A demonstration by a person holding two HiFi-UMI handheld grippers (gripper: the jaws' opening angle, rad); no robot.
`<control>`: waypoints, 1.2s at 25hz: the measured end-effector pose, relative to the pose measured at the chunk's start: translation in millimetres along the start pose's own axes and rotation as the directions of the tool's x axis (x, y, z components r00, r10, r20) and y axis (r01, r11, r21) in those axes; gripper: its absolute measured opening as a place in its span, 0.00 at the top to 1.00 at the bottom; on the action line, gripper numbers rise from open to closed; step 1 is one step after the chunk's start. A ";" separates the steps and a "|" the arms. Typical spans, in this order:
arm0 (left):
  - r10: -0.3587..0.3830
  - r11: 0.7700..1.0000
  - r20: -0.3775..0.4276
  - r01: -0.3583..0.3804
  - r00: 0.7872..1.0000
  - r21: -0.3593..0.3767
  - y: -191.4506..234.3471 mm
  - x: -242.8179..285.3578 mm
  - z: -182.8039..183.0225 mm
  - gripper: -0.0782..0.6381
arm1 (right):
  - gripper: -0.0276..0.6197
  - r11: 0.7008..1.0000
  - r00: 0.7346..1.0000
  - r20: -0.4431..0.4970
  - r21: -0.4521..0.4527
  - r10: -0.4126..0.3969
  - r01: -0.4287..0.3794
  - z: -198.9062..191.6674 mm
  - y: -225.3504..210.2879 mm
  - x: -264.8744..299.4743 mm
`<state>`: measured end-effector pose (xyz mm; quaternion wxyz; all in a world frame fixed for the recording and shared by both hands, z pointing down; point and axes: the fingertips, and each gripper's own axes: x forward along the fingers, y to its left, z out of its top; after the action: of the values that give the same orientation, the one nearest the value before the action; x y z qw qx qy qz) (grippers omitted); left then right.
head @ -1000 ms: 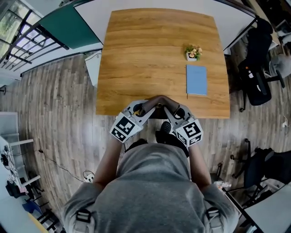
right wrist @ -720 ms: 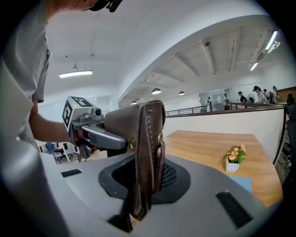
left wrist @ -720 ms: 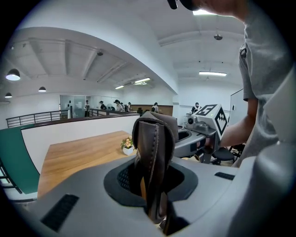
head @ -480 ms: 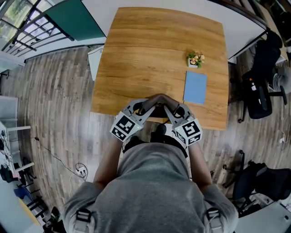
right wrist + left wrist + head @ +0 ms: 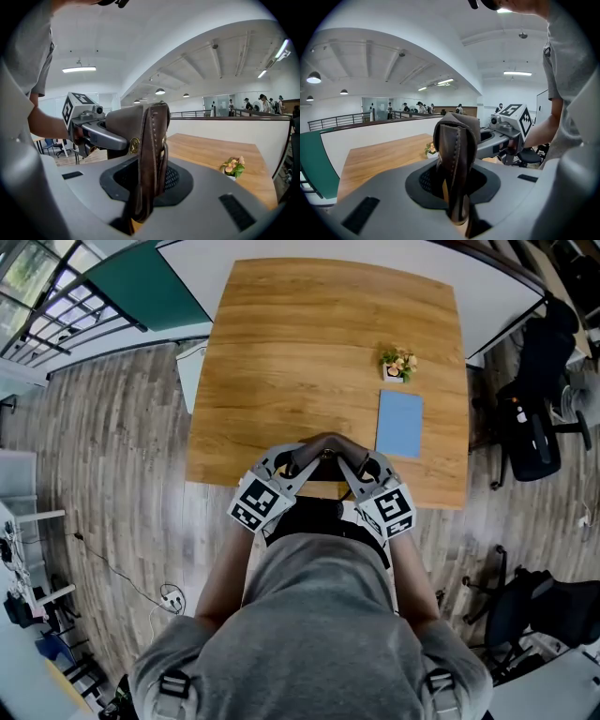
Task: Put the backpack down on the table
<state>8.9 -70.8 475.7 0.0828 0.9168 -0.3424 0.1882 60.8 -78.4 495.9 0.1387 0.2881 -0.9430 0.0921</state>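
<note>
Left gripper (image 5: 298, 461): clamped onto a folded, stitched brown leather strap (image 5: 457, 159), thick and matte. Right gripper (image 5: 352, 463): likewise pinched on that arched strap, next to a small round brass stud (image 5: 134, 146). Both held over the near edge of the smooth, grained wooden table (image 5: 309, 352). Dark backpack (image 5: 319, 514) slung beneath, just off that edge, mostly hidden. Farther along the tabletop: flat blue notebook (image 5: 399, 424), just beside small potted flowers (image 5: 397, 363).

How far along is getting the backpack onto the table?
Done: left hand-held gripper and right hand-held gripper are both shut on the brown leather strap. In hand: the backpack hangs at the near edge of the table. Left: carry it over the wood and set it down.
</note>
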 end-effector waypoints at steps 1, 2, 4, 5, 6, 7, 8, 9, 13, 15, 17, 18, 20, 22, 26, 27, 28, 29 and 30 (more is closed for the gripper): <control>-0.004 1.000 -0.001 0.004 1.000 0.002 3.2 1.2 1.0 0.78 | 0.85 1.000 1.000 0.000 0.004 -0.002 0.002 1.9 -1.6 2.2; -0.008 1.000 -0.002 0.008 1.000 0.005 6.3 2.4 2.0 0.78 | 0.85 1.000 1.000 -0.001 0.007 -0.005 0.005 3.5 -3.5 4.4; -0.015 1.000 -0.004 0.015 1.000 0.010 13.1 4.7 3.4 0.78 | 0.85 1.000 1.000 -0.004 0.009 -0.013 0.013 5.3 -8.2 9.6; -0.018 1.000 -0.005 0.019 1.000 0.012 17.0 5.6 3.8 0.78 | 0.85 1.000 1.000 -0.006 0.009 -0.016 0.016 5.7 -10.4 12.9; -0.021 1.000 -0.006 0.022 1.000 0.014 21.2 6.4 3.8 0.78 | 0.85 1.000 1.000 -0.008 0.009 -0.018 0.018 6.4 -12.1 16.6; -0.025 1.000 -0.007 0.025 1.000 0.016 25.6 7.2 3.7 0.78 | 0.85 1.000 1.000 -0.009 0.008 -0.020 0.020 7.3 -13.8 20.4; -0.028 0.999 -0.008 0.028 1.000 0.019 30.1 8.3 3.5 0.78 | 0.85 1.000 1.000 -0.009 0.007 -0.022 0.022 8.1 -15.6 24.3; -0.032 0.999 -0.009 0.033 0.999 0.021 34.3 9.6 3.0 0.78 | 0.85 1.000 1.000 -0.011 0.006 -0.023 0.023 8.6 -17.5 28.2; -0.050 0.998 -0.018 0.051 0.999 0.024 51.2 13.0 -1.2 0.78 | 0.85 0.999 0.999 -0.020 0.006 -0.034 0.034 8.7 -22.8 44.6; -0.062 0.998 -0.022 0.063 0.998 0.026 59.5 14.8 -3.6 0.78 | 0.85 0.999 0.999 -0.024 0.007 -0.039 0.039 8.4 -25.2 52.6; -0.075 0.997 -0.025 0.076 0.997 0.027 66.6 16.8 -6.9 0.78 | 0.85 0.999 0.999 -0.028 0.007 -0.043 0.043 7.1 -27.1 59.5; -0.080 0.996 -0.027 0.081 0.996 0.026 70.0 17.9 -8.8 0.78 | 0.85 0.999 0.998 -0.031 0.007 -0.045 0.046 6.3 -28.0 63.0; -0.091 0.996 -0.030 0.091 0.995 0.023 76.7 20.1 -12.8 0.78 | 0.85 0.999 0.998 -0.039 0.006 -0.052 0.053 4.7 -29.8 69.9; -0.100 0.995 -0.032 0.101 0.994 0.020 83.1 22.1 -16.3 0.78 | 0.85 0.998 0.997 -0.049 0.003 -0.059 0.059 3.1 -31.8 76.5; -0.120 0.992 -0.039 0.121 0.992 0.021 94.8 27.4 -25.5 0.78 | 0.85 0.998 0.995 -0.076 -0.005 -0.065 0.064 -1.3 -35.1 88.8; -0.126 0.992 -0.043 0.127 0.991 0.024 97.1 30.0 -28.8 0.78 | 0.85 0.998 0.994 -0.085 -0.005 -0.066 0.065 -3.6 -36.2 91.5; -0.133 0.991 -0.048 0.134 0.990 0.027 99.3 32.9 -32.2 0.78 | 0.85 0.998 0.993 -0.093 -0.007 -0.068 0.068 -6.0 -37.7 94.1; -0.139 0.990 -0.054 0.141 0.989 0.029 101.4 35.7 -35.2 0.78 | 0.85 0.997 0.993 -0.095 -0.009 -0.072 0.071 -7.5 -39.6 96.7; -0.144 0.989 -0.059 0.146 0.988 0.031 103.2 38.1 -37.6 0.78 | 0.85 0.997 0.993 -0.096 -0.010 -0.074 0.074 -8.4 -41.4 99.3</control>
<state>-43.5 -160.5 527.8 0.0899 0.9349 -0.2691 0.2133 7.2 -161.5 539.0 0.1884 0.3177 -0.9242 0.0975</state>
